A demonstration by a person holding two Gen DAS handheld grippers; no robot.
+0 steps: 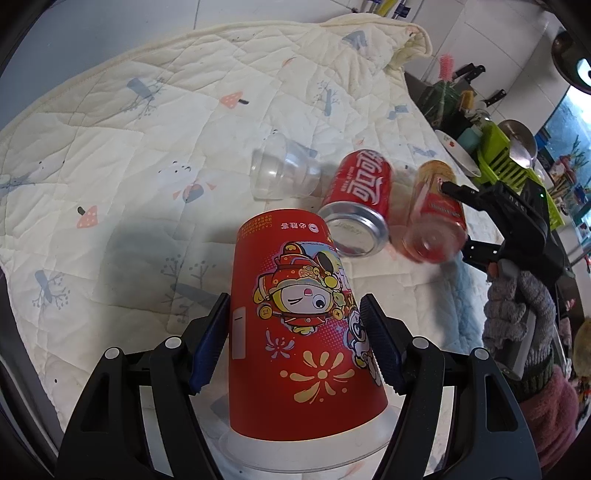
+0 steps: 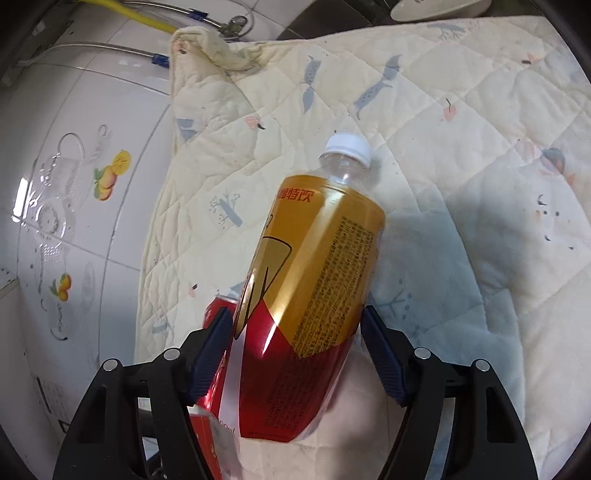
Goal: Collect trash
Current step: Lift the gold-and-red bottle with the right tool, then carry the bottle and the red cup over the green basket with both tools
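An upside-down red paper cup (image 1: 288,258) with cartoon print sits between the pads of my left gripper (image 1: 295,301), which is shut on it; a clear rim shows under the cup. Beyond it on the quilt (image 1: 147,147) lie a red cola can (image 1: 360,195) and a clear plastic cup (image 1: 284,171). My right gripper (image 2: 295,314) is shut on a gold-and-red labelled bottle (image 2: 314,277) with a white cap (image 2: 347,146), tilted over the quilt (image 2: 461,147). The left wrist view shows that bottle (image 1: 436,210) beside the can, with the right gripper (image 1: 455,218) on it.
A gloved hand (image 1: 517,306) holds the right gripper. Right of the quilt stand a green dish rack (image 1: 506,155), a plate (image 1: 458,147) and knives (image 1: 469,70). A tiled wall (image 2: 55,203) with a yellow hose (image 2: 129,14) borders the quilt's left edge.
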